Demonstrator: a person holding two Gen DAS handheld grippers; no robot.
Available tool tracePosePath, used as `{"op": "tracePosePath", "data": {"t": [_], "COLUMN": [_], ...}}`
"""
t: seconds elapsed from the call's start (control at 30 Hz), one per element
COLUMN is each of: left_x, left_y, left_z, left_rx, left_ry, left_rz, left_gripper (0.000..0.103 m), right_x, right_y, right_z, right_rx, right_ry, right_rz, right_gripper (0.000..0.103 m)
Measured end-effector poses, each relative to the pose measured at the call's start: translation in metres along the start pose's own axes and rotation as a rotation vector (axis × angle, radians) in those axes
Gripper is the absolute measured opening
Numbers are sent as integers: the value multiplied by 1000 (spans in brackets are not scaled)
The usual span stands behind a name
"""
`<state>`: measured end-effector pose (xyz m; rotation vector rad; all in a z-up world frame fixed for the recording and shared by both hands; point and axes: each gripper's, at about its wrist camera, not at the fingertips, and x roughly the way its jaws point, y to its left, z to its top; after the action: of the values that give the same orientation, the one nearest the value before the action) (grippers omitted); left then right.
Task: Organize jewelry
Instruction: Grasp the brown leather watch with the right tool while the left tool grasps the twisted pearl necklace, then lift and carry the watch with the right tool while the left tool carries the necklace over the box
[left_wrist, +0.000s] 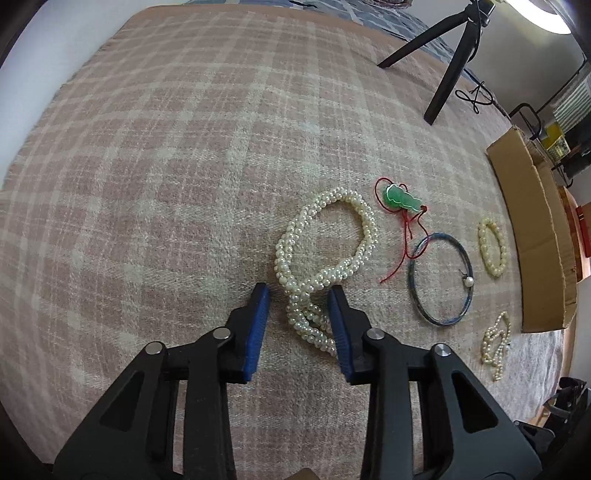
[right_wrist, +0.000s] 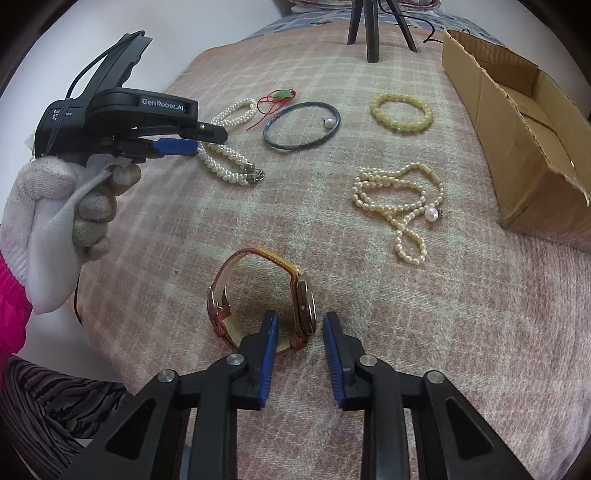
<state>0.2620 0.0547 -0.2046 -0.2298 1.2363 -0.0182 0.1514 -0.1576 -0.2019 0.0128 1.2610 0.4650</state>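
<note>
Jewelry spread on plaid blanket (left_wrist: 166, 166). Left tongs (left_wrist: 298, 291) unclenched, blue pads either side of twisted pearl rope (left_wrist: 325, 240), right pad touching beads, left pad w/ gap. Right tongs (right_wrist: 300, 318) also unclenched, straddling watch (right_wrist: 264, 295) face near strap; contact unclear. Blue bangle (right_wrist: 301, 125), yellow bead bracelet (right_wrist: 401, 112), pearl necklace (right_wrist: 400, 206) farther off; cardboard box (right_wrist: 517, 147) far right.

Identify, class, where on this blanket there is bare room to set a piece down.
Free: the wide plaid blanket left of the twisted pearl necklace. Crowded: pendant, bangle and bead bracelet beside the cardboard box.
</note>
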Motion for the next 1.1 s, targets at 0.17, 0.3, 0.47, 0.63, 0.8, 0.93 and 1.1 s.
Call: {"op": "tracePosePath", "data": {"t": [0.17, 0.3, 0.47, 0.63, 0.8, 0.93, 1.1], "left_x": [-2, -12, -36, -66, -95, -120, -144], "left_y": [15, 25, 35, 39, 39, 36, 34], "left_z": [4, 4, 8, 13, 16, 18, 20], "left_rx": [-41, -53, -89, -103, -106, -99, -94], "left_ry": [-6, -37, -100, -169, -223, -274, -327], "left_rz": [-28, -35, -73, -108, -145, -172, -206], "left_gripper": [7, 7, 6, 6, 6, 6, 6], "right_x": [-1, -7, -13, -21, -35, -45, -62], "right_y": [-3, -2, -1, 2, 3, 4, 5], "right_z": [0, -4, -9, -10, -9, -6, -3], "right_rx": [-17, -37, -59, -83, -97, -106, -125], "right_ry": [-12, -24, -42, -71, -112, -146, -199], "right_rz": [-4, -6, -13, -29, -36, -42, -56], "right_gripper": [13, 12, 11, 11, 11, 11, 11]}}
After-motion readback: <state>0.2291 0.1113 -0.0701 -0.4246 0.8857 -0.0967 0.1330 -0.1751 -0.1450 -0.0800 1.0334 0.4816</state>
